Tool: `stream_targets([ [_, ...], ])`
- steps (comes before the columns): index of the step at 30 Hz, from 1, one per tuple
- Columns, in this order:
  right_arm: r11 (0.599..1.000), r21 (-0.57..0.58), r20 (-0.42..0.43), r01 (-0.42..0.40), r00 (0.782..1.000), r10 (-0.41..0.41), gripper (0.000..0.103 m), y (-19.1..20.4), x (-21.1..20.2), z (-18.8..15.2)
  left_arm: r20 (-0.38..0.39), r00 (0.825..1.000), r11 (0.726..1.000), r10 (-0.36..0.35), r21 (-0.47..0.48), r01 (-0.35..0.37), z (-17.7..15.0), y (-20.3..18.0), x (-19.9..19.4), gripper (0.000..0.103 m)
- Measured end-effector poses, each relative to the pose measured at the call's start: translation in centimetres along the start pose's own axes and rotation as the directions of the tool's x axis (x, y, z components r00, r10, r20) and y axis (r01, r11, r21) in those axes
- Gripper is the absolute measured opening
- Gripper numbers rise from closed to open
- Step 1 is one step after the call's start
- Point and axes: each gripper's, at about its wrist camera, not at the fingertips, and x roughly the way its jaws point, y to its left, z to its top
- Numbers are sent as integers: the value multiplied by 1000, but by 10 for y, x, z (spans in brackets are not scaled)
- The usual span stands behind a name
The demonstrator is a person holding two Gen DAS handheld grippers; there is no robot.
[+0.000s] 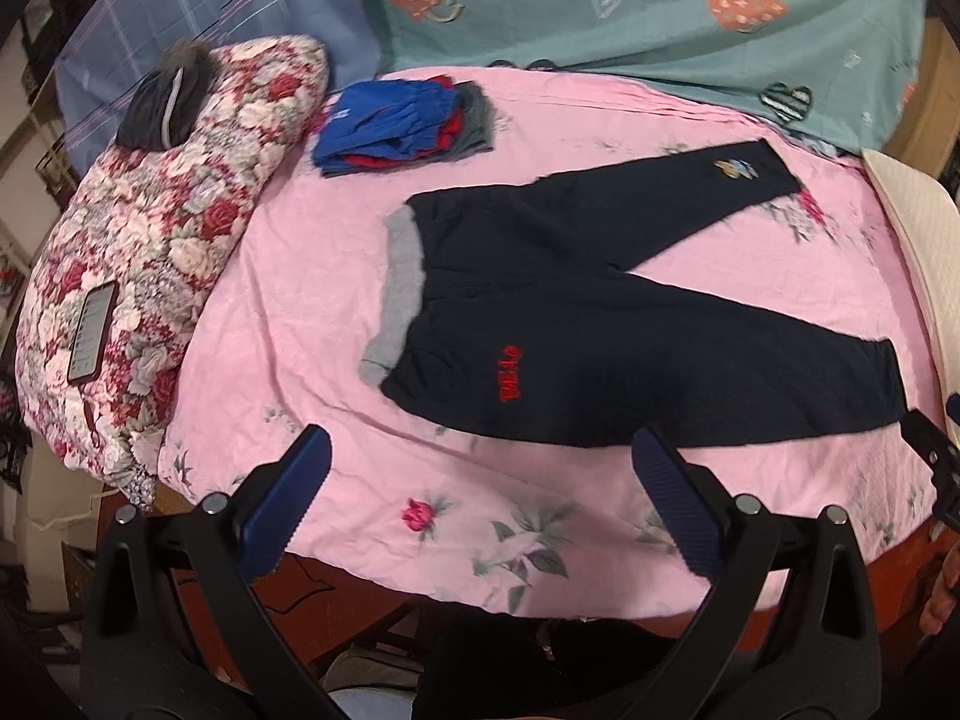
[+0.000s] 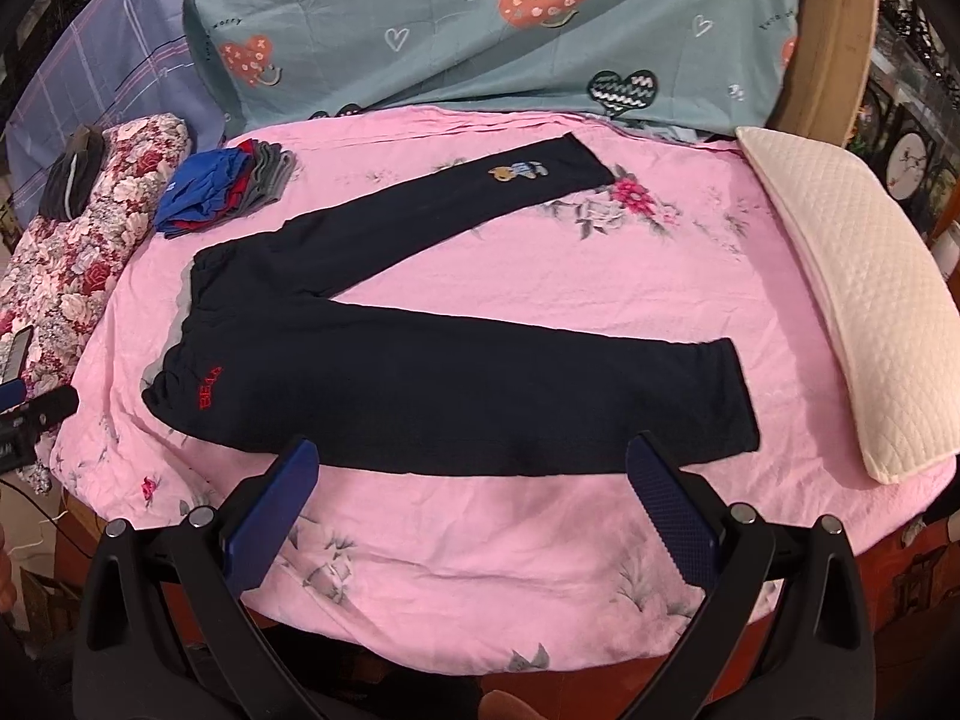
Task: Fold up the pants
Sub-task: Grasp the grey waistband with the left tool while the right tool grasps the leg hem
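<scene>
Dark navy pants (image 1: 576, 312) (image 2: 420, 384) lie flat on the pink floral sheet (image 1: 312, 276) (image 2: 540, 276), legs spread in a V toward the right. A grey waistband lining (image 1: 399, 294) shows at the left end. Red lettering (image 1: 510, 375) (image 2: 209, 391) marks the near leg; a bear patch (image 1: 733, 168) (image 2: 516, 171) marks the far leg. My left gripper (image 1: 480, 450) hovers open just in front of the near leg's lower edge. My right gripper (image 2: 474, 456) is also open, its blue fingertips at that same edge. Neither touches the cloth.
A stack of folded blue, red and grey clothes (image 1: 402, 123) (image 2: 225, 192) sits at the back left. A floral quilt (image 1: 150, 252) with a phone (image 1: 93, 330) and a dark hat (image 1: 168, 96) borders the left. A cream quilted pillow (image 2: 852, 312) lies at the right.
</scene>
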Motion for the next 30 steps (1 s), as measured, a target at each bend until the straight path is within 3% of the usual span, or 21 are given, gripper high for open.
stream_targets([
  [8,992,-68,-69,-107,992,102,102,33,51,28,-47,999,998,14,-65,-17,26,62,44,101],
  [13,969,-173,-84,-178,983,166,99,69,76,68,-43,999,999,-5,-43,3,55,100,80,89],
  [19,925,-315,-108,-214,976,189,83,117,118,135,-82,989,992,-124,-25,123,102,135,139,73],
  [23,884,-413,-158,-217,974,165,78,143,157,174,-87,972,975,-217,29,220,134,143,178,71],
  [27,830,-519,-205,-203,973,109,74,164,194,199,-96,960,957,-264,97,273,161,141,221,71],
  [30,786,-572,-240,-234,964,112,72,174,219,213,-115,945,942,-307,104,318,179,137,253,71],
])
